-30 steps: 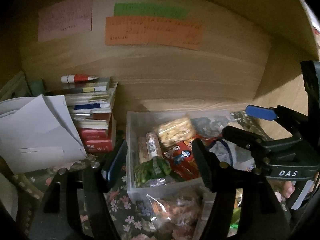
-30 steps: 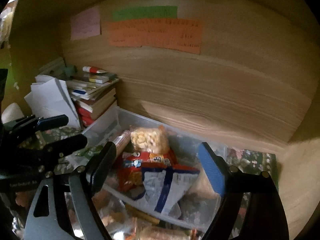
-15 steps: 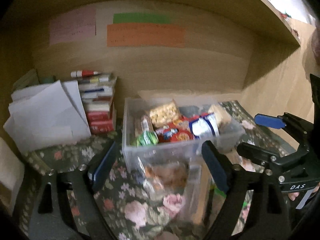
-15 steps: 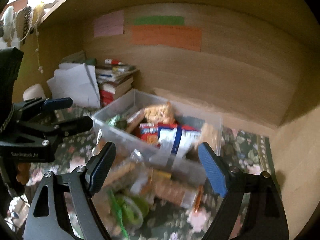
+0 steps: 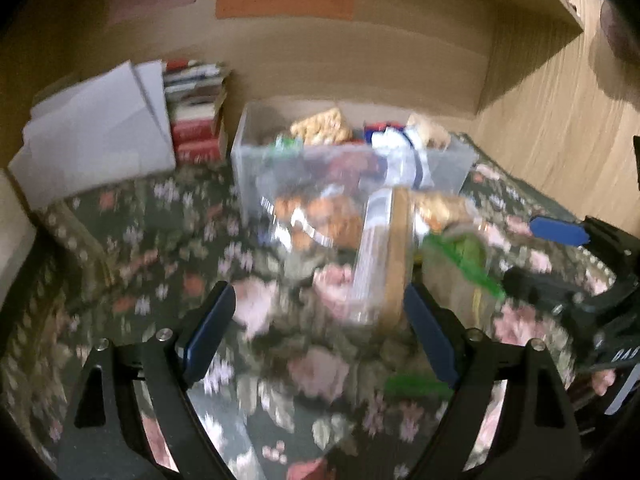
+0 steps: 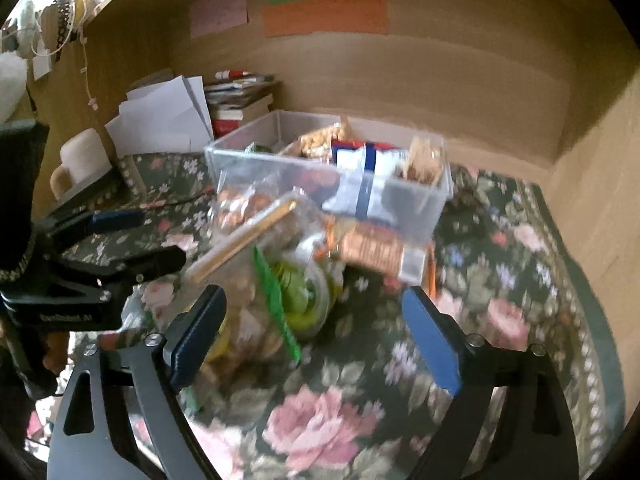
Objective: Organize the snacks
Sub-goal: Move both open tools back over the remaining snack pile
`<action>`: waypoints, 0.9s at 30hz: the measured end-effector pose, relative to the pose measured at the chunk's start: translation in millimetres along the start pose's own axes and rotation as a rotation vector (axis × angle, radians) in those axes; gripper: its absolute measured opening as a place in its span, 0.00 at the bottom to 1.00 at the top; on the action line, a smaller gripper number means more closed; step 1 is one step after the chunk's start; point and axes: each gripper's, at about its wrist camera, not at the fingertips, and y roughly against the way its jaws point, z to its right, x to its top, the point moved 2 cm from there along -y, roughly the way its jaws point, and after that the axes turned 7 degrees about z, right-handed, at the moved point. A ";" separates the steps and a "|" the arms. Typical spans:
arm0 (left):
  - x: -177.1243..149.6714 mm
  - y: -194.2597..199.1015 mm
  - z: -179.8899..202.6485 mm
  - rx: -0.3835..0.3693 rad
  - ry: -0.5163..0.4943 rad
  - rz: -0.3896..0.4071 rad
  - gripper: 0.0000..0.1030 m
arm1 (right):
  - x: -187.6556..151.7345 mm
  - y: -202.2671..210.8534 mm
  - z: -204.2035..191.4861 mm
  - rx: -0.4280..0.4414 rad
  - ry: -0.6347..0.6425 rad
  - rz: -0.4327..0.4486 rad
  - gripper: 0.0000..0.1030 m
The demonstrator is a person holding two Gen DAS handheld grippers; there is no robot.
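A clear plastic bin point(image 5: 456, 164) point(image 6: 424, 208) holds several snack packs at the back of the floral cloth. Loose snack bags lie in front of it: a pack with a tan strip point(image 5: 394, 256) point(image 6: 256, 232), a green-banded bag point(image 5: 460, 256) point(image 6: 292, 292), an orange cracker pack point(image 6: 372, 248). My left gripper point(image 5: 320, 336) is open and empty, above the cloth short of the loose bags. My right gripper point(image 6: 314, 336) is open and empty, just before the green bag. Each gripper shows in the other's view point(image 5: 560, 256) point(image 6: 132, 236).
A stack of books point(image 5: 196, 120) point(image 6: 240, 100) and white papers point(image 5: 96, 136) point(image 6: 164, 116) stand left of the bin. Wooden walls point(image 6: 440, 92) close the back and right. Coloured notes point(image 6: 324, 16) hang on the back wall. A white cup point(image 6: 82, 156) sits far left.
Both grippers have pulled back from the bin, which now looks smaller and farther. More floral cloth and the loose bags in front have come into view. Both stay open.
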 end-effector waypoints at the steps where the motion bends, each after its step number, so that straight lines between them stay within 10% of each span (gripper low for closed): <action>1: -4.6 1.7 -0.9 -0.003 0.004 -0.004 0.84 | -3.2 1.8 0.2 0.002 -0.010 -0.004 0.86; 27: -40.0 20.1 -4.5 -0.017 0.040 -0.014 0.84 | -22.4 -30.0 -27.8 0.067 -0.119 -0.105 0.77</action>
